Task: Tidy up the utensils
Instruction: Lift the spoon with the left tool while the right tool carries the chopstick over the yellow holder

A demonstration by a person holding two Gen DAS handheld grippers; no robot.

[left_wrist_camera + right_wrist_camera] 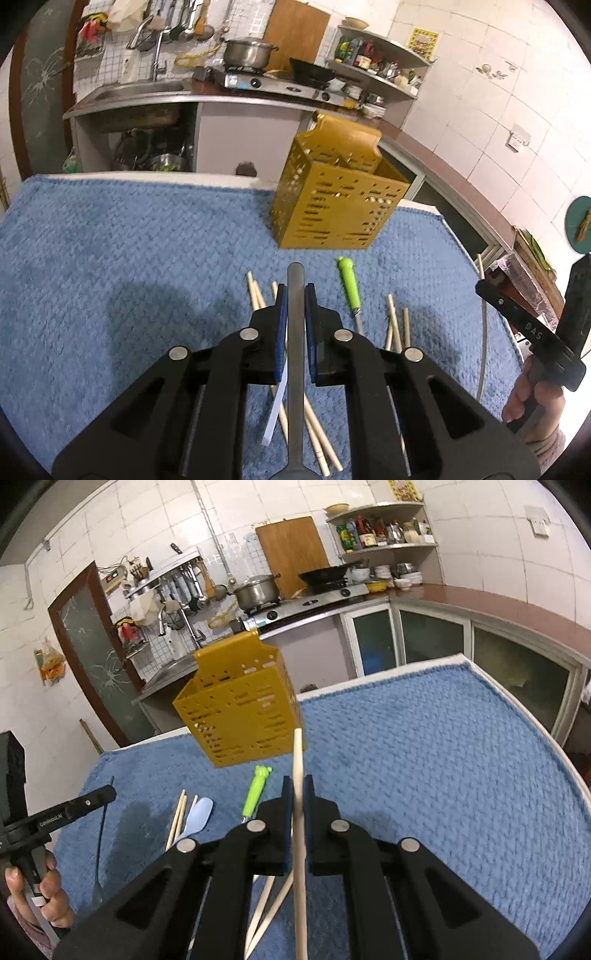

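A yellow perforated utensil holder (334, 192) stands on the blue towel (129, 258); it also shows in the right wrist view (240, 709). My left gripper (295, 291) is shut on a grey metal utensil handle (295, 350), held above the towel. My right gripper (297, 784) is shut on a wooden chopstick (298, 812) that points toward the holder. On the towel lie several wooden chopsticks (393, 325), a green-handled utensil (349, 284) and a light blue spatula (197, 814).
The towel covers a table; its far edge (147, 177) faces a kitchen counter with a sink (140, 90), a stove with a pot (249, 51), and corner shelves (380, 55). The other gripper and hand show at the right edge (535, 350) and the left edge (44, 823).
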